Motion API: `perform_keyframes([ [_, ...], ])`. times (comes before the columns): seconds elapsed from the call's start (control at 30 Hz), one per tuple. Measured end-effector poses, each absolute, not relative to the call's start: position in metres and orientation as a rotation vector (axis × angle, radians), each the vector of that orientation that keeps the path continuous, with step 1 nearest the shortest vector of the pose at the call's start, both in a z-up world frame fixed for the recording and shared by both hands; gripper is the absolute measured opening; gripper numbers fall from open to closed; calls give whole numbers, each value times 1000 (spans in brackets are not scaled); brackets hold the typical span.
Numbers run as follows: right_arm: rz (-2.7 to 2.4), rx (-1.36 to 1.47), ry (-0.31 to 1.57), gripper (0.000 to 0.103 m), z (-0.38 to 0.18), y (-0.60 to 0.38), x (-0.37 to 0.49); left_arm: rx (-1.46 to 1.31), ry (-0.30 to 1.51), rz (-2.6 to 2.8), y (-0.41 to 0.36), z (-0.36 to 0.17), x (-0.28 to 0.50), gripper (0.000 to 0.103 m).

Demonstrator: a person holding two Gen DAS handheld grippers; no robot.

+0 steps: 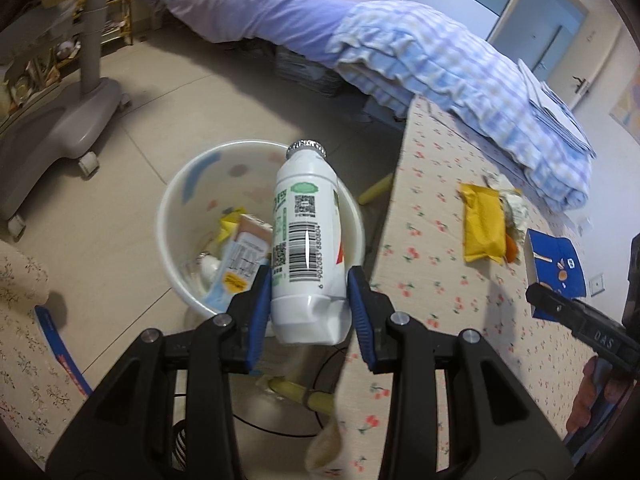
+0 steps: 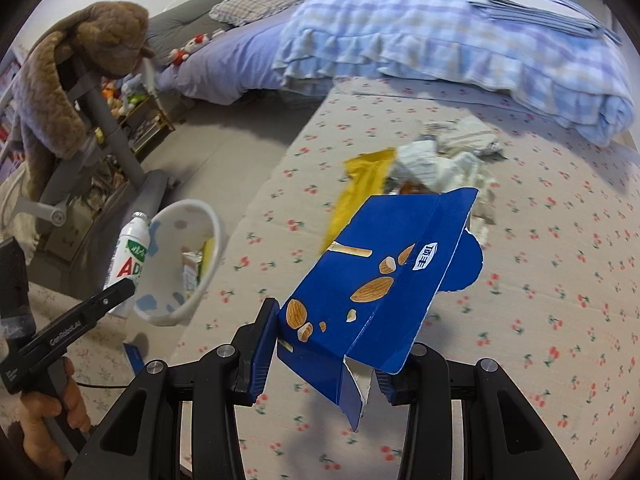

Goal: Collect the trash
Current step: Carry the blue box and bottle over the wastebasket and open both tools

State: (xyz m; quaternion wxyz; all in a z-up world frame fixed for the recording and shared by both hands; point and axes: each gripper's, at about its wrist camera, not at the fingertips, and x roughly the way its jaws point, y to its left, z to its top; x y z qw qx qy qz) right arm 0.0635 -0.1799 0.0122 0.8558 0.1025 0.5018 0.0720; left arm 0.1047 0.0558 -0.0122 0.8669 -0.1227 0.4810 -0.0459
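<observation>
My left gripper (image 1: 308, 300) is shut on a white plastic bottle (image 1: 308, 240) and holds it upright above the white trash bin (image 1: 176, 184) on the floor. The bin holds a carton and wrappers. My right gripper (image 2: 324, 344) is shut on a flattened blue almond snack box (image 2: 384, 280) and holds it above the cherry-print table (image 2: 540, 280). A yellow wrapper (image 1: 482, 224) and crumpled paper (image 2: 436, 160) lie on the table. The bottle (image 2: 130, 256) and the bin (image 2: 216, 236) also show in the right wrist view, and the blue box (image 1: 556, 264) in the left wrist view.
A bed with a folded blue checked quilt (image 1: 460, 64) runs behind the table. A grey wheeled stand (image 1: 60, 128) is on the floor to the left. A floral-covered surface (image 1: 24, 320) is at the near left. A cable and yellow table legs (image 1: 304, 396) lie below the bin.
</observation>
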Motion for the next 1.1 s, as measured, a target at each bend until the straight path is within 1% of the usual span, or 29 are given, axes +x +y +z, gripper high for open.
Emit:
perform_keyframes([
  [0.17, 214, 201, 1070, 44, 6, -148, 75, -219, 1030, -29, 67, -18, 111, 41],
  [0.2, 222, 200, 1071, 44, 5, -143, 77, -208, 1036, 2, 71, -18, 112, 49],
  [0.23, 233, 199, 1072, 44, 4, -138, 79, -206, 1037, 25, 75, -18, 112, 67],
  [0.27, 250, 197, 1071, 44, 3, -131, 82, -209, 1034, 58, 81, -17, 111, 75],
  [0.3, 262, 195, 1068, 44, 3, -126, 85, -216, 1028, 84, 87, -14, 110, 80],
  [0.57, 356, 145, 1086, 44, -12, -76, 109, -275, 1071, 197, 122, -8, 109, 85],
  [0.97, 425, 112, 1098, 46, -29, -31, 135, -300, 1067, 254, 139, -5, 111, 85],
  [1.0, 434, 111, 1094, 50, -29, -31, 135, -303, 1065, 260, 141, -5, 110, 85],
  [1.03, 450, 118, 1089, 56, -29, -30, 136, -305, 1064, 263, 142, -5, 110, 85],
  [1.07, 453, 126, 1088, 76, -28, -29, 137, -308, 1064, 265, 143, -5, 110, 85],
  [1.1, 444, 135, 1080, 84, -27, -29, 137, -309, 1064, 267, 144, -5, 109, 85],
])
